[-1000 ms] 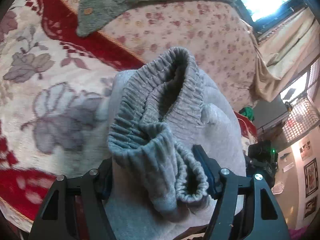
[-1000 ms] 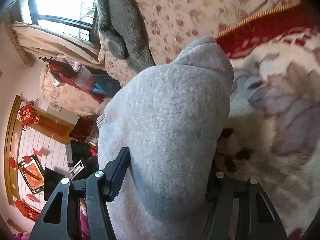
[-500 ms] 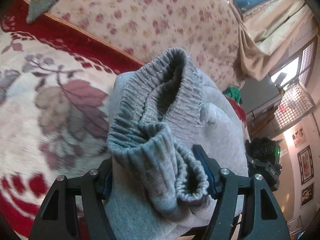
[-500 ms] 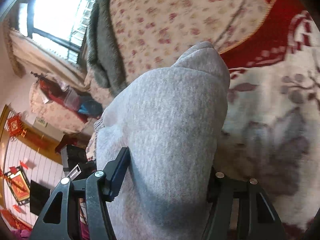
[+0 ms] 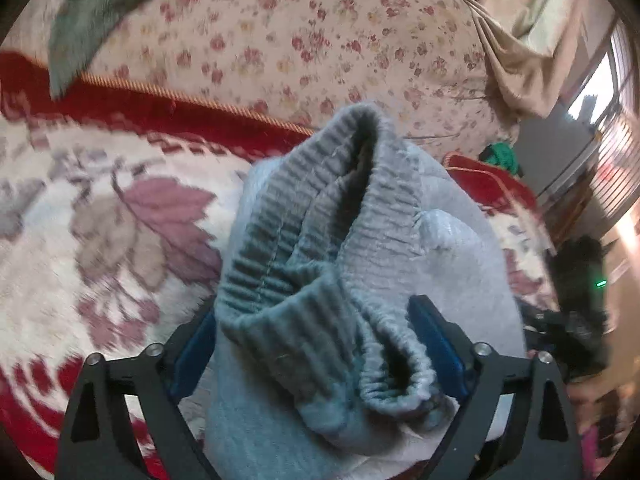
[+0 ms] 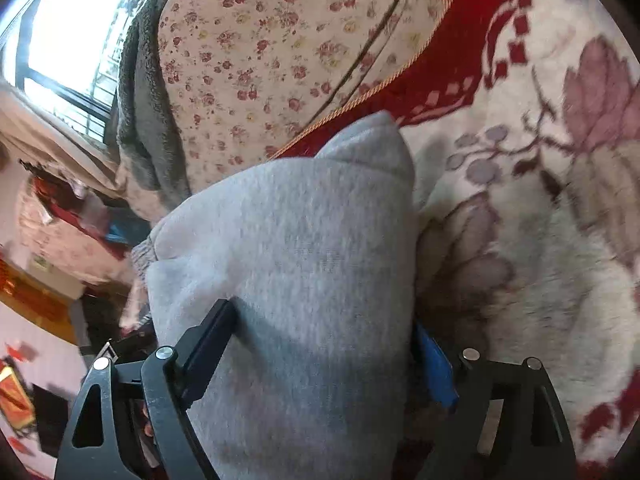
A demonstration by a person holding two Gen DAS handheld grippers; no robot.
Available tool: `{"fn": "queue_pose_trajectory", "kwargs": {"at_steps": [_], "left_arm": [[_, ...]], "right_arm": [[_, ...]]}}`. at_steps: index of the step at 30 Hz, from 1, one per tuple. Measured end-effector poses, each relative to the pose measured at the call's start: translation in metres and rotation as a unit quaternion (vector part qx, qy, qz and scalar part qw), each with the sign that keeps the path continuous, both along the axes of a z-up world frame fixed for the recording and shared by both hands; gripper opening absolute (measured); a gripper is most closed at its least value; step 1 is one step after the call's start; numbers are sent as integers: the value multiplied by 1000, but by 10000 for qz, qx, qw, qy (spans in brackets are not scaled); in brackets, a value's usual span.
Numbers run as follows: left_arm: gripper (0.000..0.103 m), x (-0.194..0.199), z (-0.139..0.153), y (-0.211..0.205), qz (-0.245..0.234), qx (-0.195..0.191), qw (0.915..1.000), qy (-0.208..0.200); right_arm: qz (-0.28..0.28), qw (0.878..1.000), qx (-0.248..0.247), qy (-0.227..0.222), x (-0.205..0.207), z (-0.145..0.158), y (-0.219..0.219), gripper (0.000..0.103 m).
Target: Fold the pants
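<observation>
I hold one tool in each hand, and both have the grey pants between their fingers. My left gripper (image 5: 312, 308) has the bunched top end of the pants (image 5: 460, 264). There I can see the stretchy ribbed waistband (image 5: 320, 200) gaping open and rolled over on itself. The jaws of this tool have just been opening. They now stand wide apart, with the cloth sitting between the blue pads (image 5: 436, 344), and I do not think they pinch it. My right gripper (image 6: 322, 316) has a smooth, thick fold of the same pants between its fingers. Its jaws have just been opening too. The blue pad on the right side shows just beside the cloth, and the black finger (image 6: 208, 348) on the left side touches it. The pants are over the fluffy blanket (image 5: 100, 240), which is red and cream with big purple leaves on it. Past the blanket is a quilt (image 5: 320, 40) with tiny red flowers. A fuzzy grey piece of clothing (image 5: 88, 12) lies on top of the quilt. A bright window (image 6: 72, 32) shows far off in my right view, and a tan curtain (image 5: 520, 52) hangs in my left view.
</observation>
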State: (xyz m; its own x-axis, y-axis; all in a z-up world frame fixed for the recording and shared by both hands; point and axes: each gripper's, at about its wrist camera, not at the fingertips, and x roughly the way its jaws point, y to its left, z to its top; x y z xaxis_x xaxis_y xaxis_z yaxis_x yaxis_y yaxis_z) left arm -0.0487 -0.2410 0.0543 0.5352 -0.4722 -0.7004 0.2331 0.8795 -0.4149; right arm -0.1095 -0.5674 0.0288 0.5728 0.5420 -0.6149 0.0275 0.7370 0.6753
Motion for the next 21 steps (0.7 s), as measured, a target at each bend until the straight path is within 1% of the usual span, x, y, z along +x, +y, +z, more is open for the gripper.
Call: {"fn": "queue_pose_trajectory", "kwargs": {"at_steps": [3, 5, 8, 11, 12, 14, 17, 21], "left_arm": [[94, -8, 11, -3, 126, 411, 9988, -226], [94, -15, 20, -7, 219, 714, 9962, -440], [94, -24, 32, -10, 258, 1004, 9922, -696], [94, -32, 45, -13, 281, 1007, 9904, -903], [94, -34, 48, -15, 295, 1033, 9897, -950], [94, -38, 53, -17, 320, 1063, 9884, -1035], [94, -44, 59, -24, 289, 1080, 9876, -1105], [94, -55, 68, -32, 315, 1130, 9847, -1289]], "right_arm": [[-203, 9973, -706, -96, -7, 19, 2, 89], [-270, 9956, -851, -288, -13, 32, 5, 90], [-260, 9949, -878, -420, -20, 42, 16, 93], [-163, 9921, -1137, -497, -27, 47, 33, 93], [-140, 9898, -1311, -539, -29, 50, 41, 93], [-196, 9867, -1484, -641, -32, 55, 52, 93], [-276, 9841, -1594, -737, -37, 62, 61, 93], [-407, 9747, -1987, -940, -44, 72, 70, 94]]}}
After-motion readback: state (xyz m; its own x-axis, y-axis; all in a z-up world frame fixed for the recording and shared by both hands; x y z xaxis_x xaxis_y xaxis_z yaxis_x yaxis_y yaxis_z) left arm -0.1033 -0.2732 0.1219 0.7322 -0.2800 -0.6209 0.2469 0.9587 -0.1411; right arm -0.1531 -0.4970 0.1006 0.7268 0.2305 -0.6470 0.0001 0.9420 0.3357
